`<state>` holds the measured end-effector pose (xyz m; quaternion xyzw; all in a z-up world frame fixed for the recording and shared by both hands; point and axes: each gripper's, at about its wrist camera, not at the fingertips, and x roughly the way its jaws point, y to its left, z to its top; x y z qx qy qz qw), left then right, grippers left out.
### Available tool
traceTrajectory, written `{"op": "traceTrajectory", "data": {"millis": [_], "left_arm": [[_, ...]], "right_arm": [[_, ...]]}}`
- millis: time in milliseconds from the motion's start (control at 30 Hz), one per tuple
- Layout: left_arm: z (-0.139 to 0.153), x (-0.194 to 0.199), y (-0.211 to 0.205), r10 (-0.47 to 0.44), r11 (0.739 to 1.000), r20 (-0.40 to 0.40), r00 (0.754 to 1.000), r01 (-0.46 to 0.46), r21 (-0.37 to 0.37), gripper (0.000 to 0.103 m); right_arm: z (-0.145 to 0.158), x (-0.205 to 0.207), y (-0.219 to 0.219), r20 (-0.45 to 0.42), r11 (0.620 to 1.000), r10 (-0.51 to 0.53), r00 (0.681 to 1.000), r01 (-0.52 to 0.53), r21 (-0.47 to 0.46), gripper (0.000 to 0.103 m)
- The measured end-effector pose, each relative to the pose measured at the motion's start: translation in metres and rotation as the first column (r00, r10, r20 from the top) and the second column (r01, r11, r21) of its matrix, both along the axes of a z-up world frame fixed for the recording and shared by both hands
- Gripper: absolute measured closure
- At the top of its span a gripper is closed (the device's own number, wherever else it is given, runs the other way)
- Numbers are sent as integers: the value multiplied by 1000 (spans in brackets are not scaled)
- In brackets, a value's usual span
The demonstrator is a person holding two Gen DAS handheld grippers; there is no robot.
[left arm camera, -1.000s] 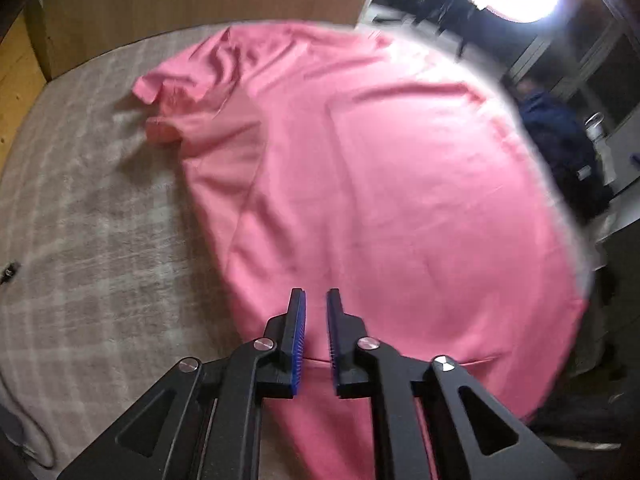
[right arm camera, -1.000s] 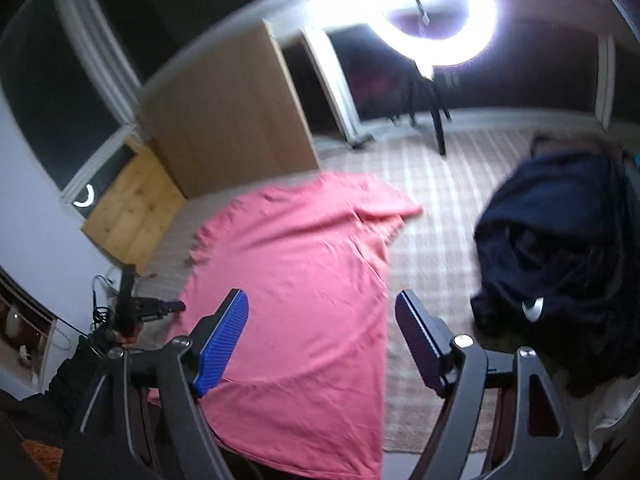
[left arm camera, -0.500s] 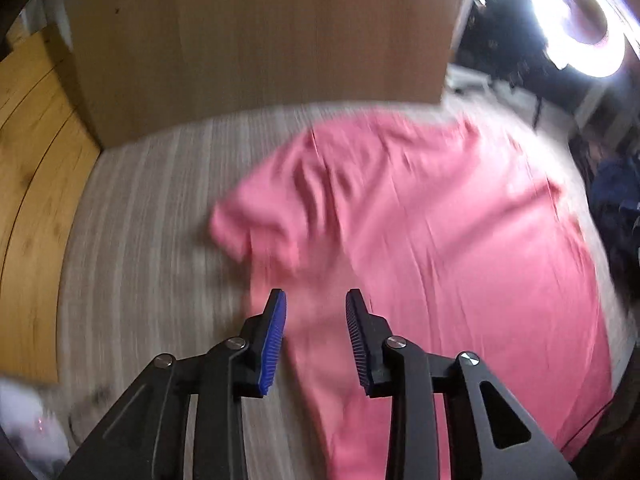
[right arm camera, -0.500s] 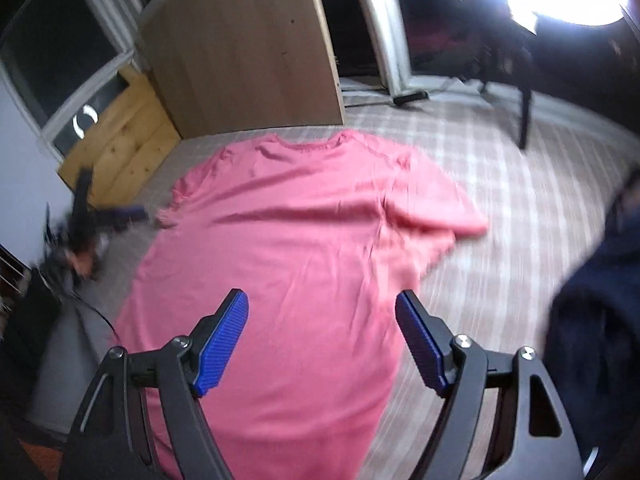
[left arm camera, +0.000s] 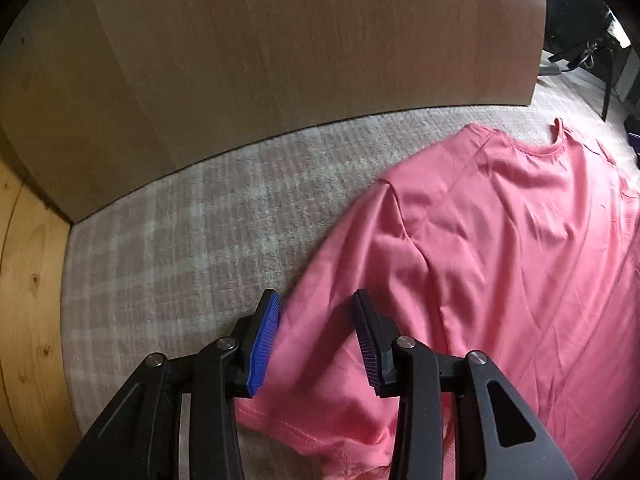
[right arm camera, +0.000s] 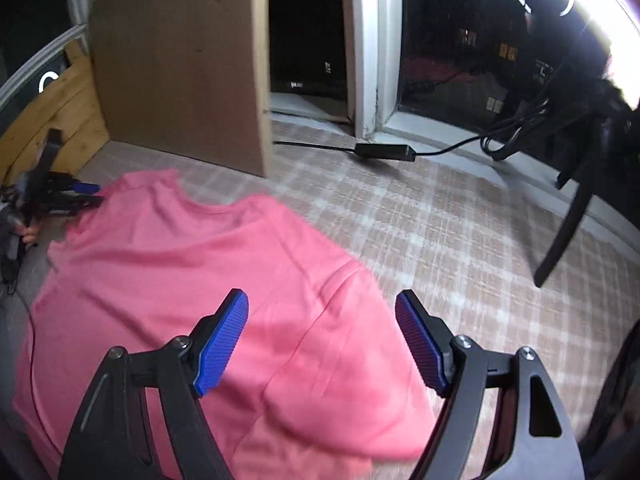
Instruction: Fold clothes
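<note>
A pink T-shirt [left arm camera: 500,240] lies flat on the plaid carpet, with its collar [left arm camera: 556,148] toward the wooden panel. My left gripper [left arm camera: 317,300] hovers over the shirt's left sleeve [left arm camera: 320,400], pointing steeply down. Its jaws stand partly open and the blue pads do not press the cloth. In the right wrist view the same shirt [right arm camera: 180,260] fills the lower left. My right gripper [right arm camera: 322,300] hangs wide open above the right sleeve [right arm camera: 340,360] with nothing gripped. The left gripper [right arm camera: 76,194] also shows there at the shirt's far shoulder.
A tall wooden panel [left arm camera: 280,60] stands just beyond the collar. A pine board [left arm camera: 24,320] borders the carpet [left arm camera: 180,240] on the left. A black power brick and cable [right arm camera: 382,150] lie by the window sill. A tripod leg [right arm camera: 560,240] stands at the right.
Both grippers have swept up the shirt from the hem end to the sleeves. The left jaws have gone from nearly shut to partly open. The right jaws stayed wide.
</note>
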<state>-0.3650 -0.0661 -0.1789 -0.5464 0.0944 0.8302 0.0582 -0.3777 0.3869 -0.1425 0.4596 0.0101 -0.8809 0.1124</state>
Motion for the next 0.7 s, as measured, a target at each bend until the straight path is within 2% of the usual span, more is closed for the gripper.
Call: {"op": "traceTrajectory", "data": {"millis": [33, 167, 233, 267, 300, 333, 367, 400, 500, 567, 600, 700], "left_arm": [[0, 0, -1, -2, 1000, 4, 1000, 2, 11, 100], [8, 1, -4, 12, 996, -46, 999, -16, -87, 103], [14, -2, -16, 83, 988, -116, 990, -97, -121, 100], [15, -1, -23, 106, 986, -116, 988, -120, -119, 100], [16, -1, -30, 129, 983, -116, 985, -142, -116, 93], [17, -1, -37, 151, 980, -116, 982, -164, -114, 78], [18, 3, -42, 156, 981, -107, 982, -167, -98, 74], [19, 6, -47, 161, 982, -97, 982, -169, -82, 75], [29, 18, -41, 101, 994, -108, 989, -106, -38, 74], [33, 17, -25, 45, 999, -122, 991, -48, -22, 66], [34, 16, -16, 17, 1000, -130, 991, -19, -14, 57], [21, 8, 14, -66, 998, -112, 991, 64, -22, 55]], "right_arm": [[-5, -5, 1, 10, 1000, -5, 1000, 5, -7, 28], [-12, -12, -4, 5, 1000, -3, 1000, 3, 11, 28], [-15, -14, -6, 10, 1000, 1, 1000, -1, 24, 28], [-16, -15, -7, 17, 1000, 4, 1000, -4, 29, 28], [-17, -16, -8, 20, 999, 7, 1000, -8, 34, 28], [-17, -17, -9, 22, 999, 10, 1000, -11, 40, 28], [-18, -17, -9, 25, 999, 14, 1000, -15, 46, 28], [-18, -18, -9, 24, 999, 15, 1000, -16, 51, 28], [-15, -19, -7, 4, 998, 15, 1000, -15, 57, 28], [-11, -22, -6, 0, 999, 18, 1000, -18, 41, 28], [-10, -23, -6, -1, 999, 20, 1000, -20, 38, 28], [-9, -24, -7, -3, 999, 28, 1000, -28, 45, 28]]}}
